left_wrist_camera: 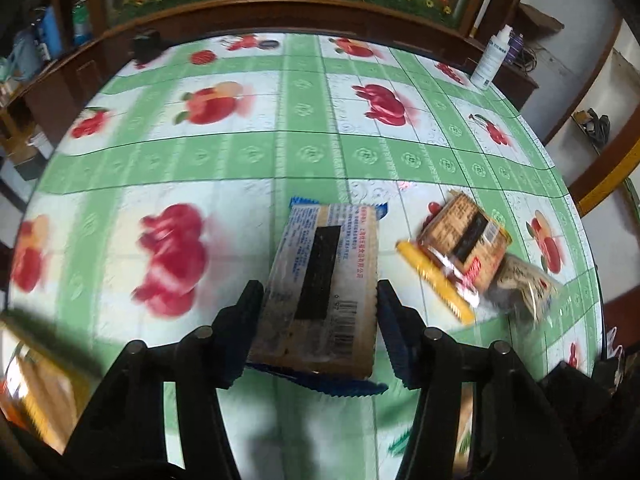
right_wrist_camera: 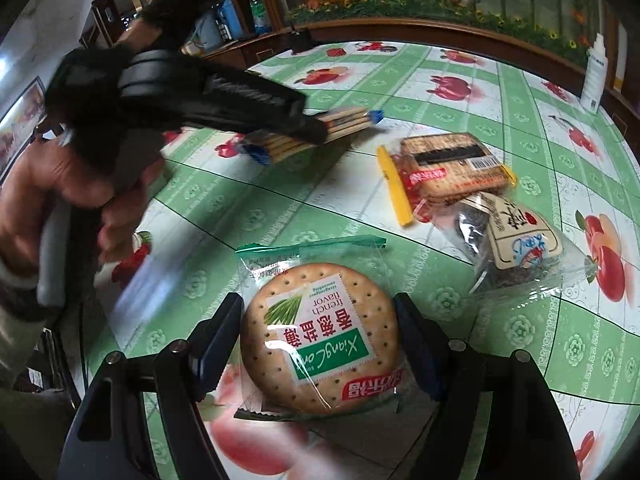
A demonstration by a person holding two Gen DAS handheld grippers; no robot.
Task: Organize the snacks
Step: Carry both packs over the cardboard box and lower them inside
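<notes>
Our left claw (left_wrist_camera: 318, 312) grips the blue-wrapped cracker pack (left_wrist_camera: 324, 280) above the table (left_wrist_camera: 240, 160); our right claw (right_wrist_camera: 320, 344) clamps the round biscuit packet (right_wrist_camera: 320, 336), also lifted.

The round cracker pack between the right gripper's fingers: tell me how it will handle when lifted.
The round cracker pack will probably lift stiffly, since one large disc fills it. Its loose clear film with the green-edged seal will likely flop and may slip against the fingers. The thin, perforated biscuit looks brittle, so a hard squeeze by the right gripper could crack it.
</notes>
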